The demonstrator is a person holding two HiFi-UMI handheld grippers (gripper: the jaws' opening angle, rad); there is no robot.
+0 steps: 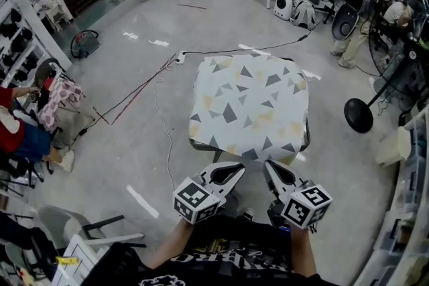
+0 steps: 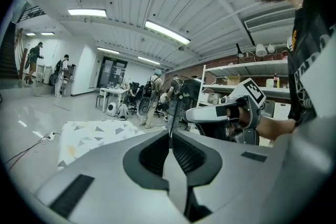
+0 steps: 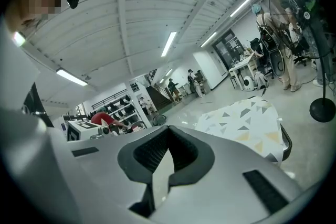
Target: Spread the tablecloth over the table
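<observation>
Floor [image 1: 134, 110]: wide and grey, with a cable run up to the bench's far left corner.

Tablecloth [image 1: 249, 104]: white with a triangle print. It is laid flat over the whole top and draped over the near edge, so the spreading is judged essentially done.

Bench [image 1: 306, 136]: only a dark strip of frame is seen at the right side. The top is fully covered, and the legs are mostly hidden beneath the overhang.

Left claw [image 1: 236, 171] and right claw [image 1: 270, 167]: both are held close to the body, just short of the near hem and apart from it. Both are clenched on nothing, and no cloth is seen between the jaws in either gripper view. This is judged a stand-off posture for checking the lay.

Not determinable: the overhang at the far and left sides, and whether the hem hangs evenly.
</observation>
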